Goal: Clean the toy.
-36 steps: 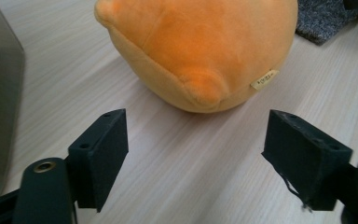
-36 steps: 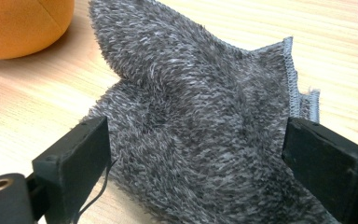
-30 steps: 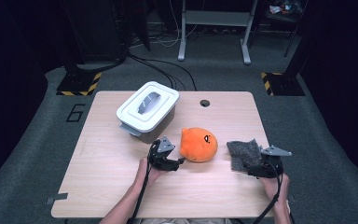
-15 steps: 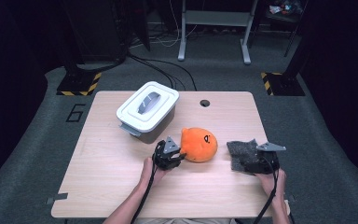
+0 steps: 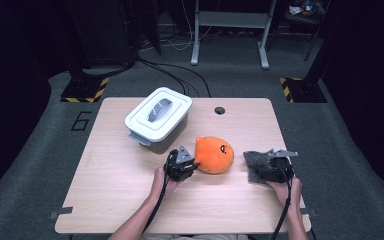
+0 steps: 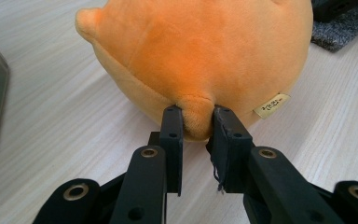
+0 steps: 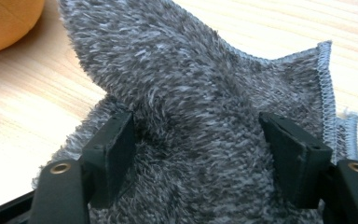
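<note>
An orange plush toy point(image 5: 214, 155) lies near the middle of the wooden table point(image 5: 120, 200). My left gripper point(image 5: 193, 164) is at its left side. In the left gripper view that gripper point(image 6: 196, 122) is shut on a small nub at the base of the plush toy point(image 6: 200, 51), its jaws having just been closing. A grey fuzzy cloth point(image 5: 254, 163) lies to the toy's right. My right gripper point(image 5: 264, 168) reaches into it. In the right gripper view the cloth point(image 7: 196, 93) bunches up between the wide-set jaws of that gripper point(image 7: 198, 135), which have just been closing in.
A white lidded plastic box point(image 5: 158, 117) stands at the back left of the table, close behind my left gripper. A small round hole point(image 5: 219, 110) sits in the tabletop near the far edge. Dark floor with cables and stands surrounds the table.
My left gripper's jaws have closed onto the plush toy. My right gripper has slid left into the grey cloth and its jaws have narrowed around it.
</note>
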Motion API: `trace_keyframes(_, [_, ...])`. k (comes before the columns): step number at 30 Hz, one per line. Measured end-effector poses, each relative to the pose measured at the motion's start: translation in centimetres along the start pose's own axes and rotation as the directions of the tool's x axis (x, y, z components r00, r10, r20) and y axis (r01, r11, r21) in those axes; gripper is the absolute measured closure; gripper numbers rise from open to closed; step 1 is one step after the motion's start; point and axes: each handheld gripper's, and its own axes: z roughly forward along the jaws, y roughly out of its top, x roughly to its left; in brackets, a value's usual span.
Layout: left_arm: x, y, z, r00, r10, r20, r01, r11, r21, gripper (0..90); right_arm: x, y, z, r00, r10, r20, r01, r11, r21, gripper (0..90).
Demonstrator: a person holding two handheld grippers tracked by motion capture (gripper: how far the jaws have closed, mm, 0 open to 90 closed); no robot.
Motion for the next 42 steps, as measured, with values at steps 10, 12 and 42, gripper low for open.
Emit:
trace_keyframes(10, [-0.4, 0.0, -0.2, 1.0, 0.001, 0.009, -0.001, 0.9998, -0.02, 75.1, -0.1, -0.4, -0.1, 0.9997, 0.023, -0.004, -0.023, 1.0, -0.01, 53.5])
trace_keyframes(12, [-0.5, 0.1, -0.2, 0.9999, 0.007, 0.011, -0.006, 0.9998, -0.02, 75.2, 0.0, -0.4, -0.1, 0.9994, 0.032, -0.009, -0.032, 0.999, -0.01, 59.3])
trace_keyframes(42, [-1.2, 1.2, -0.3, 0.9988, 0.042, 0.026, -0.041, 0.9977, -0.053, 76.9, 0.9, 3.2, -4.7, 0.9859, 0.052, -0.159, -0.081, 0.98, -0.184, 74.7])
